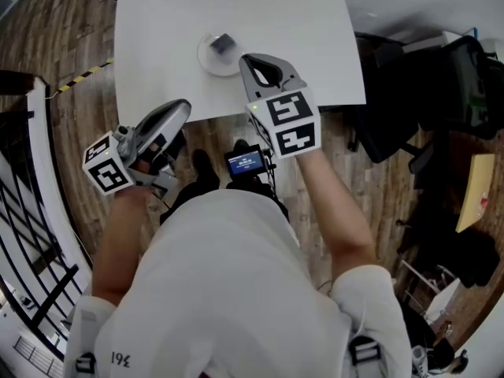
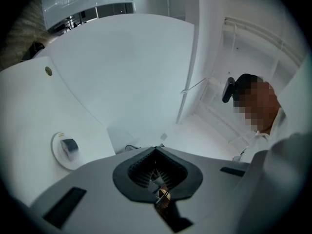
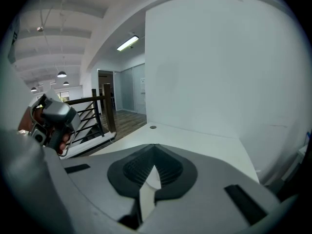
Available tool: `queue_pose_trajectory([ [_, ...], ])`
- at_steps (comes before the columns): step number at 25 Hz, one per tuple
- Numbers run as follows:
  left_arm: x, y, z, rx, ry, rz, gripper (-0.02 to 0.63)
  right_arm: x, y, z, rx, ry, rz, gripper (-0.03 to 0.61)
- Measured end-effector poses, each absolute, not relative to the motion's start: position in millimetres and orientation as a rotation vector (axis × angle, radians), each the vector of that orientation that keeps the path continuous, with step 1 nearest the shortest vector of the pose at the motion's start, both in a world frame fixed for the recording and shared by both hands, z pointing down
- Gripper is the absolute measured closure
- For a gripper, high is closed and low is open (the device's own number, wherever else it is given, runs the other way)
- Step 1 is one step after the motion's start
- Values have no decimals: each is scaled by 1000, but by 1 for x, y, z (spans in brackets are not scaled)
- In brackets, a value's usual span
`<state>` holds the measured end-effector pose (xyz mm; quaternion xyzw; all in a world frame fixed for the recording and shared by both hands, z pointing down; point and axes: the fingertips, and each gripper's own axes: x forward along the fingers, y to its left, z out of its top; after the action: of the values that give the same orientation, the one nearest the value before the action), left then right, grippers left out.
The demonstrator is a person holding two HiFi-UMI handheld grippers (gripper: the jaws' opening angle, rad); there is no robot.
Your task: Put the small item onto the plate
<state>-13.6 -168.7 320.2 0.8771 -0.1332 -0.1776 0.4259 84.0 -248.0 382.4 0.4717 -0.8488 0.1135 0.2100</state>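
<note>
Small item (image 1: 223, 44), dark and blocky, sits on the round white plate (image 1: 206, 61) on the white table (image 1: 299, 22), beyond both grippers. Nearest is the person's white shirt (image 1: 228, 290), with a small lit screen (image 1: 246, 162) just ahead of it. The left gripper (image 1: 186, 105) is held off the table's near edge, over the wood floor (image 1: 71, 46). Its jaws are pressed together with nothing between them. The right gripper (image 1: 245, 58) reaches farther, over the table. In the head view its tip shows just beside the plate's right rim. Its jaws are likewise pressed together and empty. The item lies apart from both grippers.
</note>
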Motion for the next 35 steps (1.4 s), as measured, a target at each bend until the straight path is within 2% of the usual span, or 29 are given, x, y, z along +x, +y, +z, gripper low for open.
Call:
queue_pose_trajectory([
  [7, -28, -134, 283, 2245, -260, -495, 607, 79, -210, 336, 1376, -2430, 295, 578],
  [19, -30, -105, 259, 2248, -180, -601, 607, 104, -174, 288, 1480, -2605, 496, 578],
  [23, -25, -94, 247, 2279, -136, -612, 607, 101, -167, 272, 1484, -2634, 470, 578],
  [35, 8, -80, 242, 2330, -27, -512, 607, 107, -166, 270, 1479, -2640, 431, 578],
])
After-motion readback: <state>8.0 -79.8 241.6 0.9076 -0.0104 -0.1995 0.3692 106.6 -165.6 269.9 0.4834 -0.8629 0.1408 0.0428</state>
